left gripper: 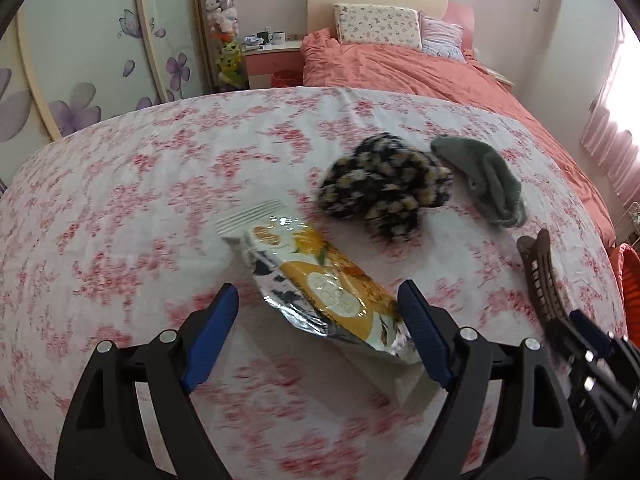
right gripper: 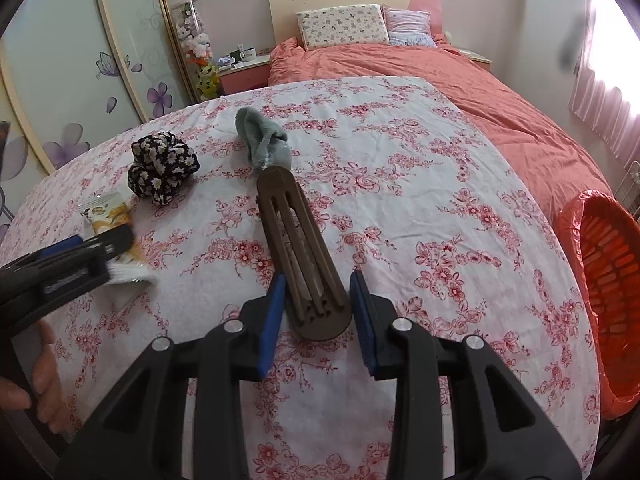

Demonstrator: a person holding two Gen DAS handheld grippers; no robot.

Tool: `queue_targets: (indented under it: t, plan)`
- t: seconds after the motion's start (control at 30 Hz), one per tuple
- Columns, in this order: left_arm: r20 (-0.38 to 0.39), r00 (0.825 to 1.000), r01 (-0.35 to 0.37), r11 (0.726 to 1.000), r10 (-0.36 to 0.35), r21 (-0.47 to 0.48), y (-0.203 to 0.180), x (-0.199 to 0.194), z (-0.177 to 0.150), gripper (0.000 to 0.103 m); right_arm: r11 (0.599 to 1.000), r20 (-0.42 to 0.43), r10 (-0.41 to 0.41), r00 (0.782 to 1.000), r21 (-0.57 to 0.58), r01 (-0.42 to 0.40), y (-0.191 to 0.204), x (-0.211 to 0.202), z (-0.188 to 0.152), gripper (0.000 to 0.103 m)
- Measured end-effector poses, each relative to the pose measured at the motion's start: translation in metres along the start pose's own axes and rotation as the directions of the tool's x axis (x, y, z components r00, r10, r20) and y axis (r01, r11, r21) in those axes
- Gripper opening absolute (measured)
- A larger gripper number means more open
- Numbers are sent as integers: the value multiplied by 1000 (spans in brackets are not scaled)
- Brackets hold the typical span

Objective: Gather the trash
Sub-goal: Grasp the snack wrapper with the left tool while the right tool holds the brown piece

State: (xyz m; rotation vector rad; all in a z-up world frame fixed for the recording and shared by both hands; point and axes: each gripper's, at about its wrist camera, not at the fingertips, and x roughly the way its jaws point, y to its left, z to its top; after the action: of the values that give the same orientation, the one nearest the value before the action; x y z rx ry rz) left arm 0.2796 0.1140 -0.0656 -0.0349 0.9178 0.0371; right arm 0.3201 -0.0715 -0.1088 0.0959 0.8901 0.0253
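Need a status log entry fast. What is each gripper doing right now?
Left gripper: open, wrapper between its fingers.
Right gripper: shut on hair clip.

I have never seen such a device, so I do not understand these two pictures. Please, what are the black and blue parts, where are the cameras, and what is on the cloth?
No robot: a person holds one hand-held clamp tool in each hand, with a camera looking along its fingers. One picture comes from the left gripper, open around a snack wrapper. The other comes from the right gripper, shut on a brown hair clip. On the flowered cloth also lie a scrunchie and a grey sock. An orange bin stands beside.
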Motion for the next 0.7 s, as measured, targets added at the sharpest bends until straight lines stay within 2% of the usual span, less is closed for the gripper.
queue_targets:
  t: [0.2,0.4,0.53,0.7]
  plan:
    - [-5,998,56,998,-57,-41,17,-16,-6,84,1000,-3,-2,1000,-5,2,2,1,3,35]
    - [-18,999,29,999,-30,-41,-1,-11,-7,84,1000,-3,-5,1000,-9,5,5,0,2,34]
    - [-43,999,31,998,-33,-52,2,-1,-10,68,1000,-2,-2,1000,-7,2,4,-1,1,33]
    - [-26,999,32,999,-33,-38,21,-8,-15,58,1000,-2,4,1000,-6,-4,1,-2,1,33]
